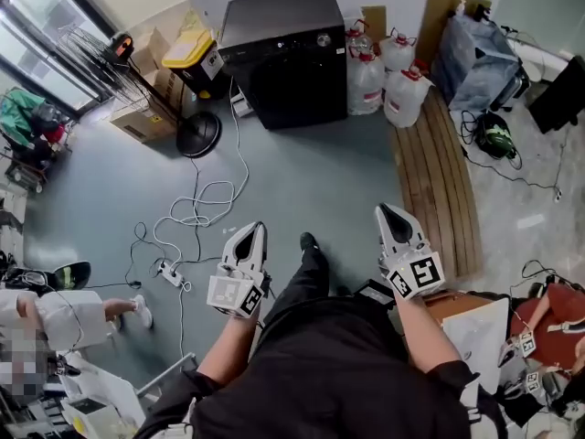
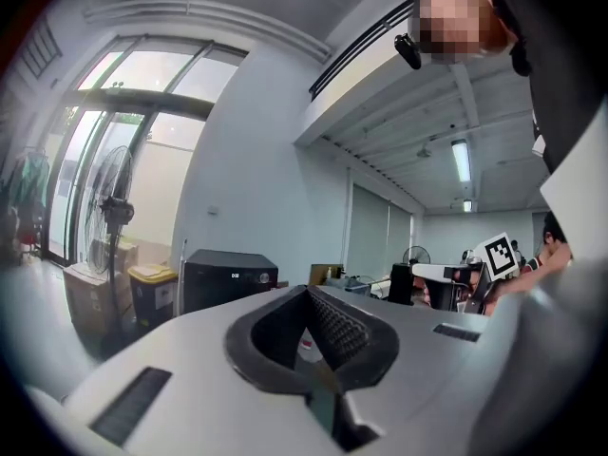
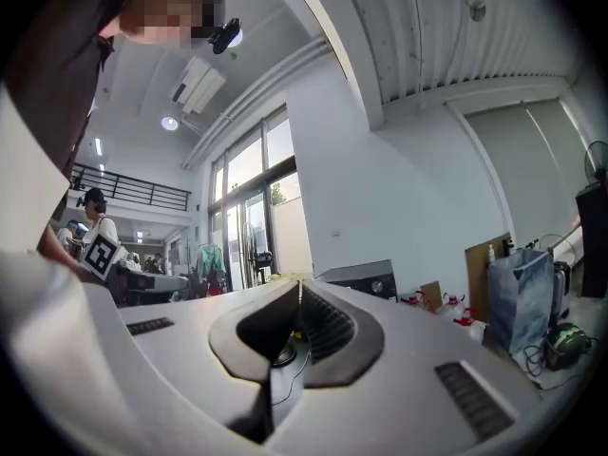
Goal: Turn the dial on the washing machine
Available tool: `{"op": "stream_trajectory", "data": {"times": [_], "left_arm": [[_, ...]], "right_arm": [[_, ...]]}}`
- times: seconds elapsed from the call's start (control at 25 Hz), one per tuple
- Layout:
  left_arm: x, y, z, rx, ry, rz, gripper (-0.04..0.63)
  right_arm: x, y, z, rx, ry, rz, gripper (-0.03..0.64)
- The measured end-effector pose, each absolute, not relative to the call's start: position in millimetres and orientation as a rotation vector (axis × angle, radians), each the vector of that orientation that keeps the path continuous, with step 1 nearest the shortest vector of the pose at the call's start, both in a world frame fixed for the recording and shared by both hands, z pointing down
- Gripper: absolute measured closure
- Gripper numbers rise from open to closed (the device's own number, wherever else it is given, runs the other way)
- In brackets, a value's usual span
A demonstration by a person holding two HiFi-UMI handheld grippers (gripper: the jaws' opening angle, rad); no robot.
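While the person is standing well back, the left hand-held gripper (image 1: 253, 232) and the right hand-held gripper (image 1: 385, 212) are both pointing forward with jaws pressed together, gripping nothing. Ahead, loose cables (image 1: 196, 210) are snaking across the floor (image 1: 311, 172), so the walk-in is calling for a path to their right. Farther off, the washing machine (image 1: 288, 58) is sitting against the wall, and its dial (image 1: 324, 39) is probably the small round knob showing on the top front edge. One hand-held gripper is needing to spread before closing squarely around that knob.
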State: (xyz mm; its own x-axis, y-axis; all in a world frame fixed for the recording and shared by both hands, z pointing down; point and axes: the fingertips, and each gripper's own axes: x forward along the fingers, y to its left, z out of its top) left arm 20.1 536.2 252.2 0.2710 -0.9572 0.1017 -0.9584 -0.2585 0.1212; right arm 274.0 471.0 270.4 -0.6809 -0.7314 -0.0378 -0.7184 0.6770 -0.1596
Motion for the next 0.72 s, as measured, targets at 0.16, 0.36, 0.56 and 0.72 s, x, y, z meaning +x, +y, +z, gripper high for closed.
{"op": "stream_trajectory", "data": {"times": [0.16,0.36,0.56,0.72], "left_arm": [[2,489,261,2.357,-1.798,-0.048,0.58],[-27,418,251,2.393,-1.795,-0.061,0.58],[-66,338,235,2.456,-1.783,-0.063,0.58],[-97,292,250,2.454,-1.728,-0.046,0.58]], "right_arm": [[256,436,277,-1.237,2.779,-0.23,0.594],[221,376,283,-1.223,2.865,-0.242,0.594],[189,290,273,-1.271,2.866,-0.231,0.594],[149,245,271,-1.285,2.886,-0.219,0.594]]}}
